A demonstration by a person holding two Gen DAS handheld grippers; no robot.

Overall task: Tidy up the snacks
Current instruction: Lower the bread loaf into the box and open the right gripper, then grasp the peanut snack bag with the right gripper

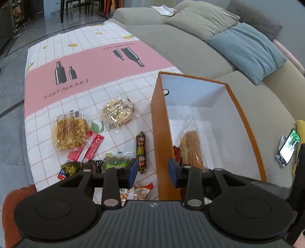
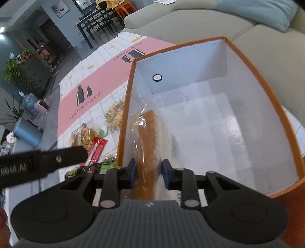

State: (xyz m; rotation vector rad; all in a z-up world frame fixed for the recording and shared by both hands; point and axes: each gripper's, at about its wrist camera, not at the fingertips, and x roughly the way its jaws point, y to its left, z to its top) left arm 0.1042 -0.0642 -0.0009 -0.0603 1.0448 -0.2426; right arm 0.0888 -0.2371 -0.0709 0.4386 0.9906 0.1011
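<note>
You have a grey-green sofa (image 1: 171, 43) across the upper right of the frame, a blue cushion (image 1: 247, 49) on it. Upper left, a grey floor (image 1: 11, 106), a dark dining table (image 2: 91, 21), plants (image 2: 15, 72) and blue-grey walls (image 2: 24, 17).

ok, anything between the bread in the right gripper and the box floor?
Nothing visible. The right gripper is shut on the bagged bread, already inside the orange box, against its left wall. The white floor ahead looks bare; a red packet lies by the same wall, beside the loaf.
</note>
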